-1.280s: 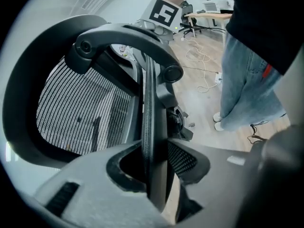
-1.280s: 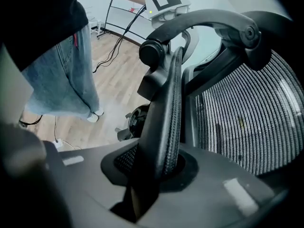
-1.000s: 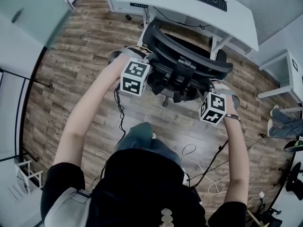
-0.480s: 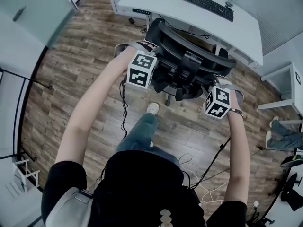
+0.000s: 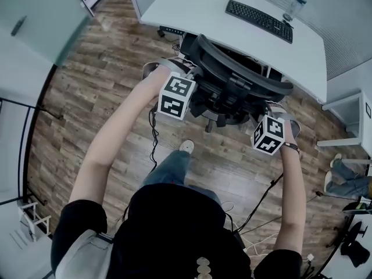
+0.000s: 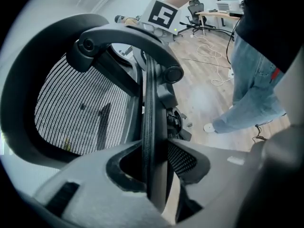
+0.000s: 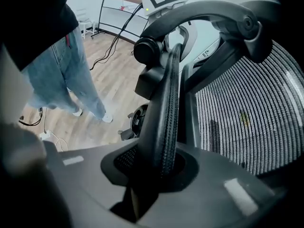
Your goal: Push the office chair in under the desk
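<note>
The office chair (image 5: 232, 80) is black and stands upright on the wood floor, its back turned to me. Its backrest is a wide curved frame filled with see-through mesh (image 6: 80, 113), braced behind by a thick arched bar (image 5: 244, 68). The backrest's thin ribbed side edges sit clamped between my jaws, one in my left gripper (image 6: 154, 175), the other in my right gripper (image 7: 161, 167). The backrest runs close along the near edge of the white surface (image 5: 192, 4). I cannot see the seat. The wheeled base (image 5: 220, 116) shows on my side.
</note>
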`<state>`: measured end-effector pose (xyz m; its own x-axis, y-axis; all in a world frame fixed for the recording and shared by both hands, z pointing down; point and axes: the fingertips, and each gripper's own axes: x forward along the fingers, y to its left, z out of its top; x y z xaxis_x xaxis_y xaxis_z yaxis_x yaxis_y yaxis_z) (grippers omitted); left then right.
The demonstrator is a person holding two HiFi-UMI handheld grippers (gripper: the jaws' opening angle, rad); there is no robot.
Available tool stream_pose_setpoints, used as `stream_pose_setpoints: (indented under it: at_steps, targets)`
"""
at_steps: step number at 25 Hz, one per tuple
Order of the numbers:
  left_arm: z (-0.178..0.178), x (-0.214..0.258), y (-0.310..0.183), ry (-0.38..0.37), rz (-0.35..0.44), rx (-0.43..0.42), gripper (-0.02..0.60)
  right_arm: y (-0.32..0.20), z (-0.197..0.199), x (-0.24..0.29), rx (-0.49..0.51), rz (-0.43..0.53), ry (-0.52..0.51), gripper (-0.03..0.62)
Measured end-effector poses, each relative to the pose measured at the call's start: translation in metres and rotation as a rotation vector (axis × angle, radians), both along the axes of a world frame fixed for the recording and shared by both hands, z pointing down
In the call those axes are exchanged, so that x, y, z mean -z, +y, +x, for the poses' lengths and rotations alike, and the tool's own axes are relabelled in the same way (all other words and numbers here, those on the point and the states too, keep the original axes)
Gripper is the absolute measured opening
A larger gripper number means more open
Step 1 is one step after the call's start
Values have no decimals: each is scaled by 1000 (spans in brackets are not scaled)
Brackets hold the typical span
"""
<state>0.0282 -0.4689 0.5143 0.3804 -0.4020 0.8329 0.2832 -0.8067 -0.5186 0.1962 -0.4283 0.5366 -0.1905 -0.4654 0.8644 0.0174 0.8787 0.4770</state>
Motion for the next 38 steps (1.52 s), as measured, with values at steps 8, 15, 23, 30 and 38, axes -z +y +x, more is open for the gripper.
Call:
stream_pose_setpoints:
  at_steps: [8,15,23,30,38]
  targets:
    - [-1,2,-59,-2,1,-6,141,-57,-1,2,-17,-11,0,97]
    - [11,-2,-121,-1,-5,-7,141,-118,11,-2,-17,-21,-1,97]
    - [14,1,-130,7,4,-9,143,-129,14,1,-16,-17,-1,98]
    - [14,2,-128,24,-6,10,141,-132,15,0,2,-28,3,100]
    - [14,2,-126,28,0,41,147,-132,16,1,11,-16,-1,110]
